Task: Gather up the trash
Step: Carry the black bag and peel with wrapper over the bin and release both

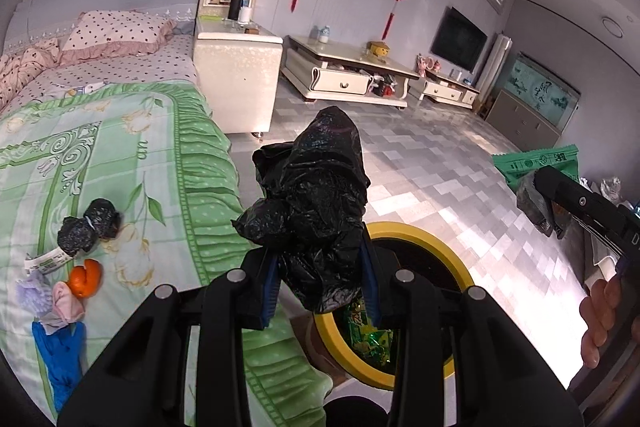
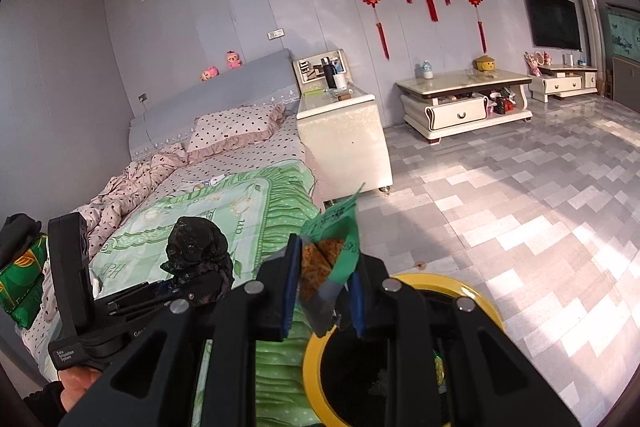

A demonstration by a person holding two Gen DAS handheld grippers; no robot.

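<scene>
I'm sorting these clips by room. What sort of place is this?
Likely a one-room home, bedroom and living area combined: a bed with a polka-dot pillow, a wall-mounted TV and a coffee table on the tiled floor.

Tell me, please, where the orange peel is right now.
In the left wrist view, the orange peel lies on the green bedspread at lower left, between a knotted black bag and a pink wad.

The matte black plastic left gripper (image 1: pixel 320 279) fills the lower frame, its blue-padded fingers (image 1: pixel 271 287) joined by arms with round silver pivot pins. The identical right gripper (image 2: pixel 324 291) shows white lettering. A black sleeve (image 2: pixel 40 401) sits lower left.
</scene>
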